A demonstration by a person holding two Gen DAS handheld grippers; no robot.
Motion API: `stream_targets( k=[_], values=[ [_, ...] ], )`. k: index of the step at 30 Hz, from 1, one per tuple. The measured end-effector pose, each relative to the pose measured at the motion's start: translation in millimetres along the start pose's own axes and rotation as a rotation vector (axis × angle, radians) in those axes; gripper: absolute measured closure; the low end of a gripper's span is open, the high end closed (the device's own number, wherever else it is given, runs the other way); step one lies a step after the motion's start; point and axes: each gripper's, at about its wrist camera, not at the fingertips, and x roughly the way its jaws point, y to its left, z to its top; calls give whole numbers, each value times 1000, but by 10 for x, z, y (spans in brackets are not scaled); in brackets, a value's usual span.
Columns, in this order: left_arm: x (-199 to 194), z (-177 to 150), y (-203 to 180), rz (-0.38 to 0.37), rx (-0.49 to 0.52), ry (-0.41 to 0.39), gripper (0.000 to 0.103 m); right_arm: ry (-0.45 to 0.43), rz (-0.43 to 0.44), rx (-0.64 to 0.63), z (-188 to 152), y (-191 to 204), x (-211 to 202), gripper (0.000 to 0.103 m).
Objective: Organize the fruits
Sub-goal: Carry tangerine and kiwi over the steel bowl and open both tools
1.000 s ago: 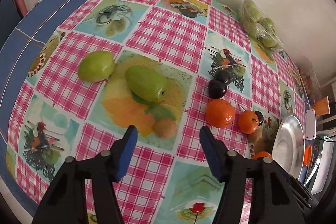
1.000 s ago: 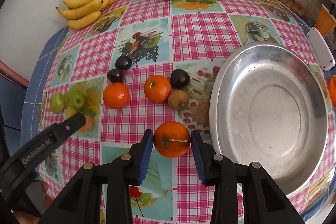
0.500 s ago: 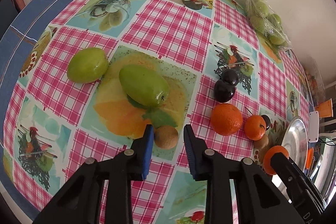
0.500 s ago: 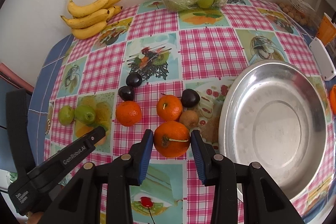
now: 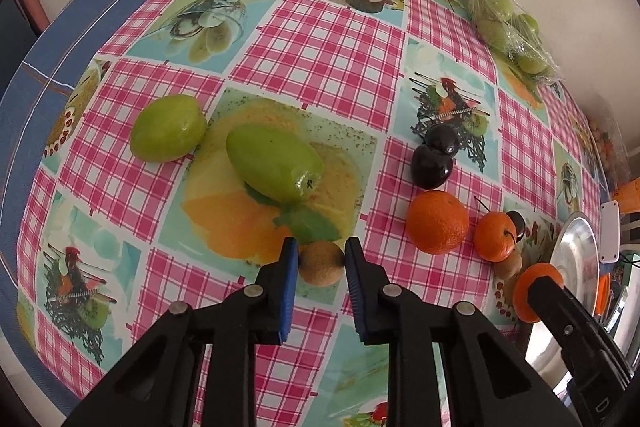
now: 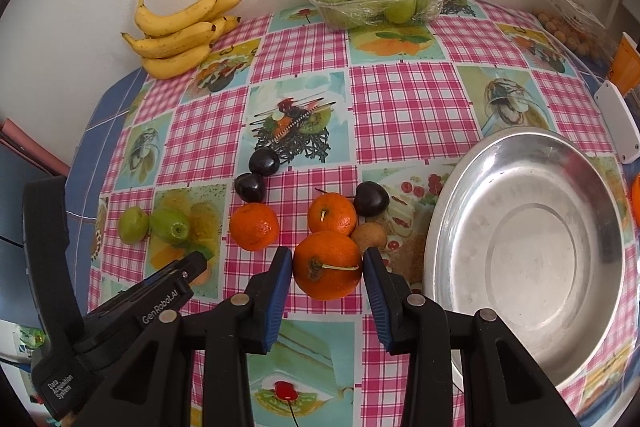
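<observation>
Now my left gripper (image 5: pixel 321 259) has just closed on the kiwi (image 5: pixel 321 263); my right gripper (image 6: pixel 327 265) clamps an orange (image 6: pixel 327 265). I lift both straight up, keeping squeeze gentle, toward the bowl (image 6: pixel 472 195).

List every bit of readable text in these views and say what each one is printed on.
"GenRobot.AI": on the arm of the left tongs, seen from the right wrist view.
"Data Acquisition System": on the black body of that same tool.
"D..." in pale letters on the right tongs' arm, left wrist view: cut off, unreadable.
The tablecloth bears pictures only, no words.
</observation>
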Motion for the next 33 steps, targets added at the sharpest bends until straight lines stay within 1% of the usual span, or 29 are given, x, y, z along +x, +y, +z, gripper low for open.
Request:
stream_targets(
  k=[2, 4, 7, 11, 14, 16, 19, 22, 25, 32, 33],
  values=[
    [-17, 0, 16, -9, -17, -7, 79, 6, -1, 3, -11, -14, 21, 64],
    [-68, -1, 24, -6, -19, -25, 79, 13, 4, 10, -22, -31, 37, 64],
    [-161, 0, -4, -23, -21, -54, 79, 11, 13, 23, -21, -63, 24, 64],
    [-317, -13, -194, -65, 18, -93, 79, 1, 8, 32, -15, -99, 0, 64],
    [-440, -29, -429, -100, 81, -118, 79, -5, 0, 61, 3, -212, -32, 63],
    [-494, -42, -585, -114, 128, -130, 79, -22, -28, 85, 23, -331, -90, 63],
    [-549, -91, -822, -125, 194, -141, 79, -41, -65, 144, 53, -568, -167, 63],
    [-563, -158, -1074, -147, 255, -137, 79, -38, -78, 214, 70, -819, -187, 63],
    [-578, -268, -1353, -154, 328, -137, 79, -35, -94, 276, 60, -1068, -200, 63],
    [-533, -589, -2057, -193, 495, -129, 79, -41, -168, 407, -63, -1641, -257, 63],
    [-521, -642, -2141, -201, 517, -127, 80, -39, -178, 425, -87, -1711, -259, 63]
  ],
)
